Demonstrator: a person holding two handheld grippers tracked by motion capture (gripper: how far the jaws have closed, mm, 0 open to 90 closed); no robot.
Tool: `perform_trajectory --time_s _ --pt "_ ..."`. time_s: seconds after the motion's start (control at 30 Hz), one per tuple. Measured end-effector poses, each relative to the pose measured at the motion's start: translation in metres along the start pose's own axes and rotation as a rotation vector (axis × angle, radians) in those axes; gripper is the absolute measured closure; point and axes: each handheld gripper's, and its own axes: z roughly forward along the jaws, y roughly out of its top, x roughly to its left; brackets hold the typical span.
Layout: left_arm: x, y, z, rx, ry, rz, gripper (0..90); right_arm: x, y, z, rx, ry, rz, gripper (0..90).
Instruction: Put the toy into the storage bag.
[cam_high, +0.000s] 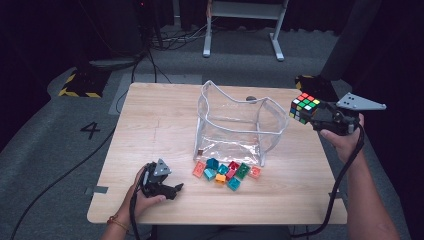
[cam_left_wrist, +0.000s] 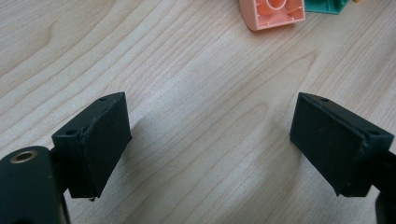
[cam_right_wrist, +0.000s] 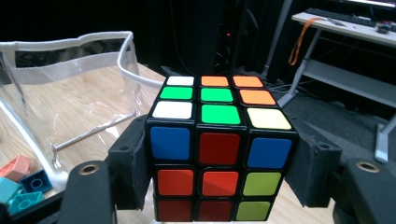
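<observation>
Clear pouch (cam_high: 235, 127) lies left of the right tool (cam_high: 314, 114), clamped on cube (cam_high: 304, 107) (left tool (cam_high: 176, 189) apart, idle).

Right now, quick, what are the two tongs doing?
Left tongs: open, holding nothing, low over the table.
Right tongs: closed on the puzzle cube, held up in the air.

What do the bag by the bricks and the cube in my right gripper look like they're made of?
The bag looks like soft clear vinyl with white fabric-like edging: see-through, wrinkled, sagging walls. The cube, clamped in the right gripper, appears hard black plastic with glossy coloured stickers or tiles; which one I cannot tell.
</observation>
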Motion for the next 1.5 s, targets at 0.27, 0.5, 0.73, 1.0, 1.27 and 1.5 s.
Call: perform_trajectory --time_s 0.27,0.5,0.73,1.0,1.27,1.5 --pt "0.0 0.0 0.0 -0.001 0.01 0.004 12.5 0.013 0.023 0.032 0.029 0.106 -0.046 33.4" --pt "0.0 0.0 0.0 -0.001 0.008 0.004 12.5 0.033 0.037 0.065 0.07 0.182 -0.095 33.4" --pt "0.0 0.0 0.0 0.0 0.008 0.003 12.5 0.048 0.038 0.087 0.147 0.255 -0.17 33.4" --pt "0.0 0.0 0.0 0.0 0.008 0.002 12.5 0.053 0.039 0.111 0.264 0.346 -0.252 33.4" --pt "0.0 0.0 0.0 0.0 0.009 0.003 12.5 0.063 0.04 0.134 0.435 0.377 -0.347 33.4" --pt "0.0 0.0 0.0 -0.001 0.009 0.002 12.5 0.063 0.035 0.145 0.567 0.362 -0.347 33.4"
